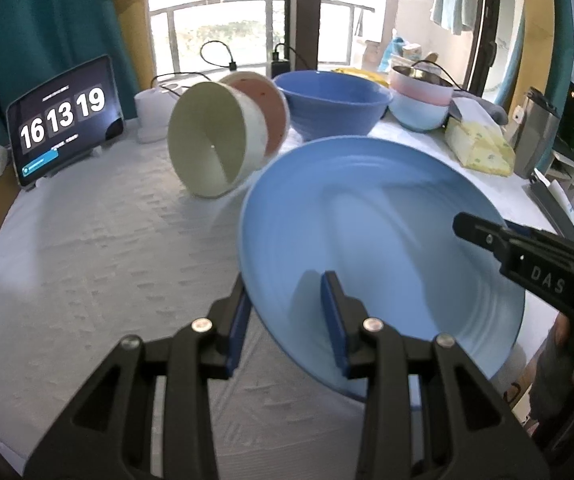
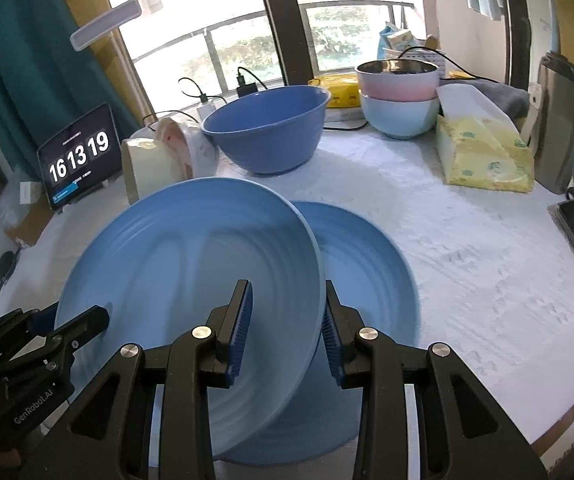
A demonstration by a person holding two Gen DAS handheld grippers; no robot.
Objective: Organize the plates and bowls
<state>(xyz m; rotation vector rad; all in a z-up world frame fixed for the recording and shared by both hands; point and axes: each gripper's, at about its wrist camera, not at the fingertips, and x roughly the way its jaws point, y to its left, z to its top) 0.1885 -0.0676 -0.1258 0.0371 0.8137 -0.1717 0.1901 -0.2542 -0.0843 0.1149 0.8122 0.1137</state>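
Both tools grip one light blue plate (image 2: 191, 264) by opposite edges: the left gripper (image 1: 287, 320) has its jaws partly closed, clamped over the plate's left rim, and the right gripper (image 2: 287, 328) is likewise clamped over the right rim. The plate is held tilted above the white-covered table (image 2: 487, 264), its hollow face towards the cameras, overlapping a second blue plate (image 2: 371, 276) lying flat beneath it. Further back, a cream bowl (image 1: 215, 140) lies on its side, mouth facing forward, with a pink bowl (image 1: 271, 108) nested behind it. A large blue bowl (image 2: 271, 132) stands upright, apparently empty. Beyond it, a pink bowl with a metal lining (image 2: 399, 76) sits stacked in a pale blue bowl (image 2: 401, 116).
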